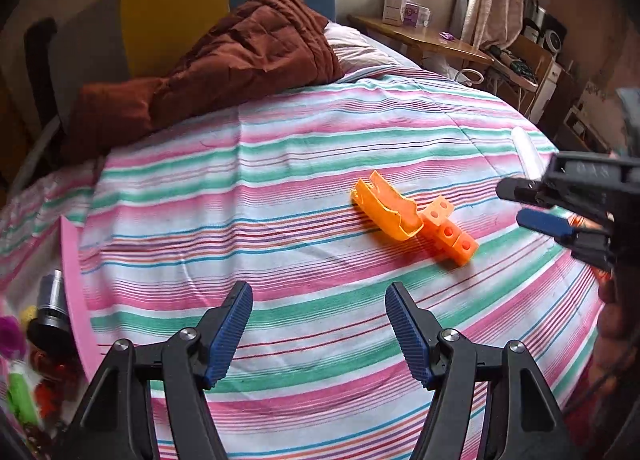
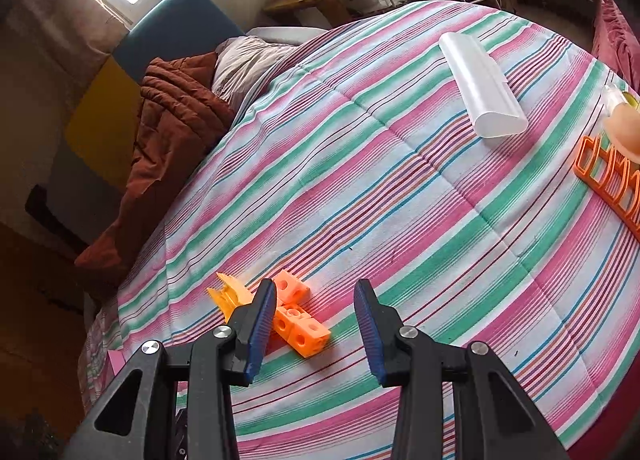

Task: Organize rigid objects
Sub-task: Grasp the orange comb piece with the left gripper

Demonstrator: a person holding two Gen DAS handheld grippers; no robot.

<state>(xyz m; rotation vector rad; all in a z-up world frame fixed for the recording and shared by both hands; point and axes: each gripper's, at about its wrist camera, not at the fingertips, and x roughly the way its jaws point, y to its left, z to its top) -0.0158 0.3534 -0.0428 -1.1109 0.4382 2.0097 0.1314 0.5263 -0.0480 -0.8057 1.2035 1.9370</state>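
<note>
On the striped bedspread [image 1: 280, 180] lie a curved orange plastic shell [image 1: 386, 210] and, touching its right end, a row of orange cube blocks [image 1: 448, 230]. My left gripper [image 1: 319, 288] hangs open in front of them, a short way off, with nothing between its fingers. At the right edge of the left wrist view my right gripper [image 1: 512, 202] hovers beside the blocks. In the right wrist view the right gripper [image 2: 315, 284] stands open above the bed, with the cube blocks [image 2: 304, 334] partly behind its left finger and the shell [image 2: 228, 296] further left.
A white translucent case [image 2: 484, 88] lies further up the bed. An orange rack [image 2: 604, 176] and a peach round thing [image 2: 624, 128] sit at the right edge. A brown quilt [image 1: 224, 72] is heaped at the headboard. A pink bin [image 1: 74, 292] of toys stands at the left.
</note>
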